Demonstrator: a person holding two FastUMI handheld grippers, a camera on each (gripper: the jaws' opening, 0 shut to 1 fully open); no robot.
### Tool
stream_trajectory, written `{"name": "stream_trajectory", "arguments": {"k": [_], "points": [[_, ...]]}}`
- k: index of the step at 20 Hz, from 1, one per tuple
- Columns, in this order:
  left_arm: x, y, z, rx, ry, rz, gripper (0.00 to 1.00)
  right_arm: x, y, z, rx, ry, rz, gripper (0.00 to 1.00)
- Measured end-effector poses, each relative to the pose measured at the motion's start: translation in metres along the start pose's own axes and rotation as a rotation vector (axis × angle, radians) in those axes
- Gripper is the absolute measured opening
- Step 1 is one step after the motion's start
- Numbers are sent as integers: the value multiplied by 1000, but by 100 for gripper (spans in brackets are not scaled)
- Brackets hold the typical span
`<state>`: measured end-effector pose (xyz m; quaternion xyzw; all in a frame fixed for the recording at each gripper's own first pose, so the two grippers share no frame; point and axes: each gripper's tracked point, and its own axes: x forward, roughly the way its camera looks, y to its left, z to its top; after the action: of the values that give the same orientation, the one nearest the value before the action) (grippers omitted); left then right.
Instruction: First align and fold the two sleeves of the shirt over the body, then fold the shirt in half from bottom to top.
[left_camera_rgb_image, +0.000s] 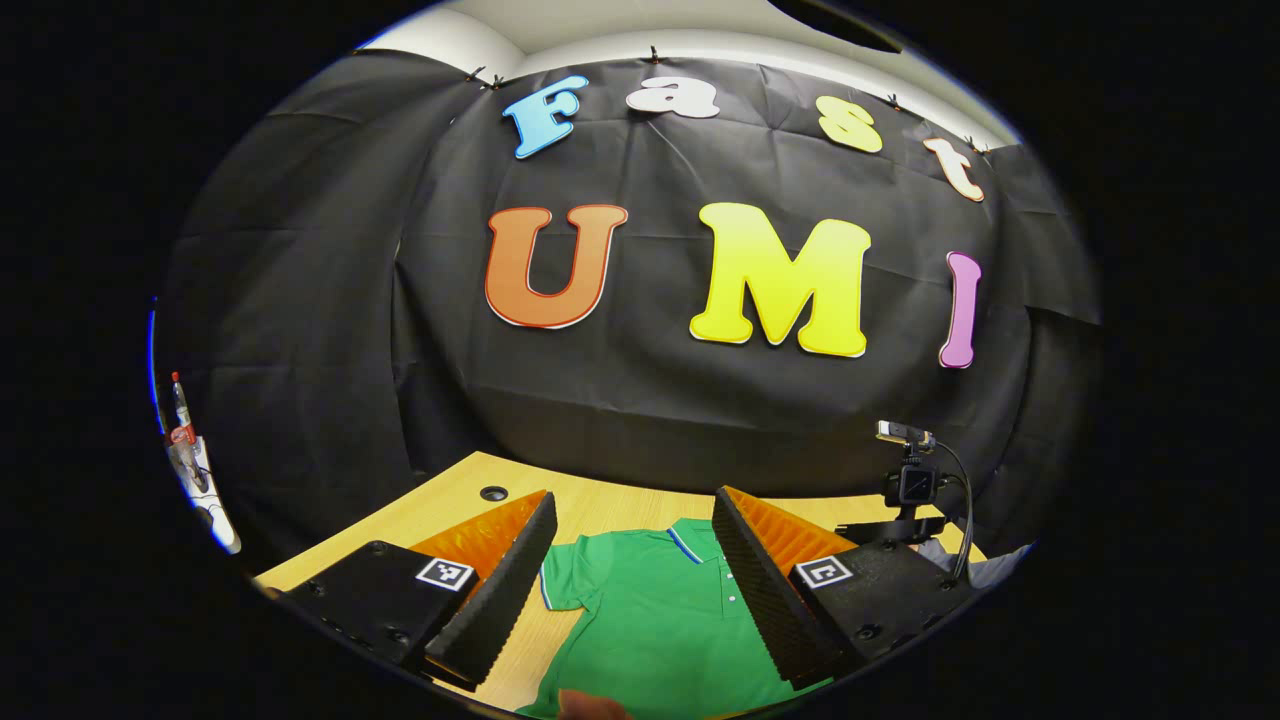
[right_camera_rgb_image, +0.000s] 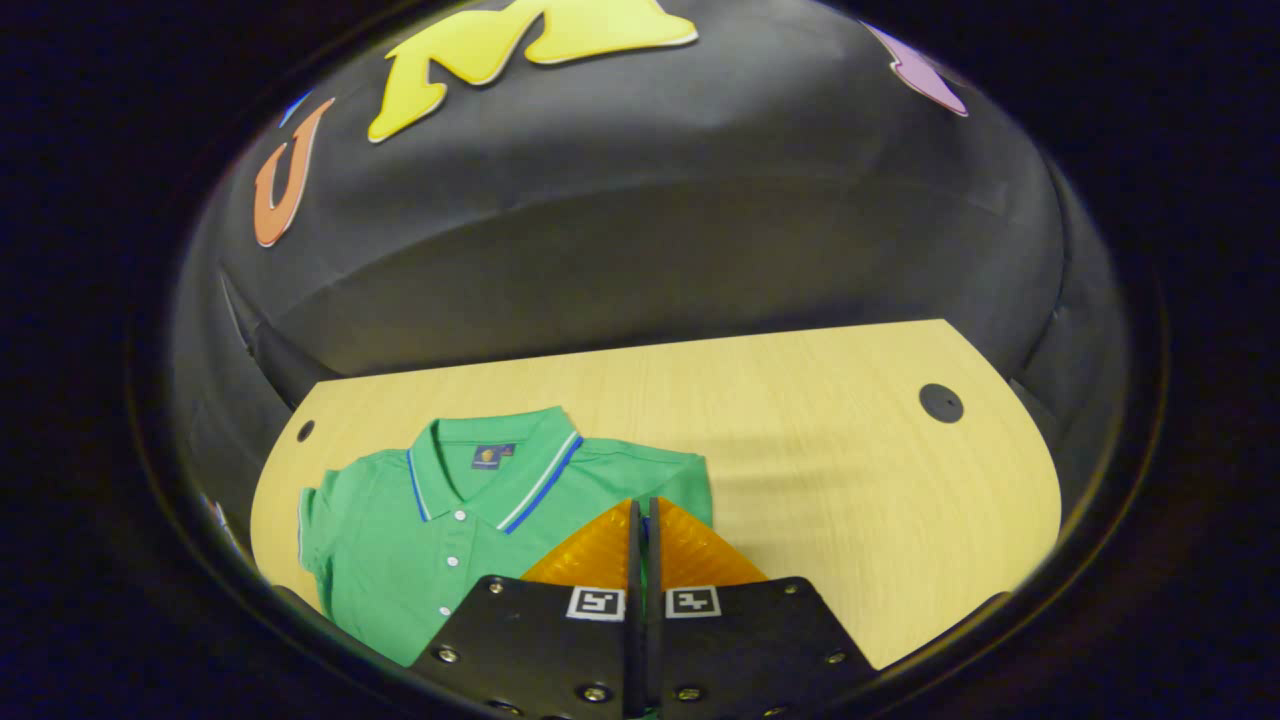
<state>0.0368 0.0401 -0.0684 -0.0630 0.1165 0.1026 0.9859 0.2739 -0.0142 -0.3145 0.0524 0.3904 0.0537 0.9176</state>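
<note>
A: State the position of the shirt (right_camera_rgb_image: 420, 530).

B: The green shirt lies flat on the wooden surface (right_camera_rgb_image: 850, 480), collar toward the booth wall. In the right gripper view its collar carries a striped edge, and a row of white buttons runs down from the collar. One short sleeve (right_camera_rgb_image: 312, 535) lies spread out at the side of the shirt.

A: State the condition of the left hand-held gripper (left_camera_rgb_image: 630, 560).

B: Its fingers stand wide apart above the shirt, one on each side of the collar (left_camera_rgb_image: 690, 545). They hold nothing.

A: And the right hand-held gripper (right_camera_rgb_image: 642, 535)?

B: Its fingers are together, with only a thin slit between them, over the shirt's other shoulder. A sliver of green shows in the slit; whether cloth is clamped there cannot be told.

A: List other items near the shirt.

B: In the left gripper view, a small camera on a stand (left_camera_rgb_image: 910, 480) sits at the surface's far edge, beyond the shirt. A round cable hole (right_camera_rgb_image: 941, 402) lies well apart from the shirt.
</note>
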Motion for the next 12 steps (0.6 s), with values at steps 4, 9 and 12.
{"name": "stream_trajectory", "arguments": {"k": [4,9,12], "points": [[-3,4,0,6,1,15,100,2,24,-8,2,13,25,1],[-9,16,0,11,-3,38,100,6,52,-19,-19,27,56,1],[-18,26,-2,15,-3,54,100,9,65,-25,-32,35,66,1]]}}
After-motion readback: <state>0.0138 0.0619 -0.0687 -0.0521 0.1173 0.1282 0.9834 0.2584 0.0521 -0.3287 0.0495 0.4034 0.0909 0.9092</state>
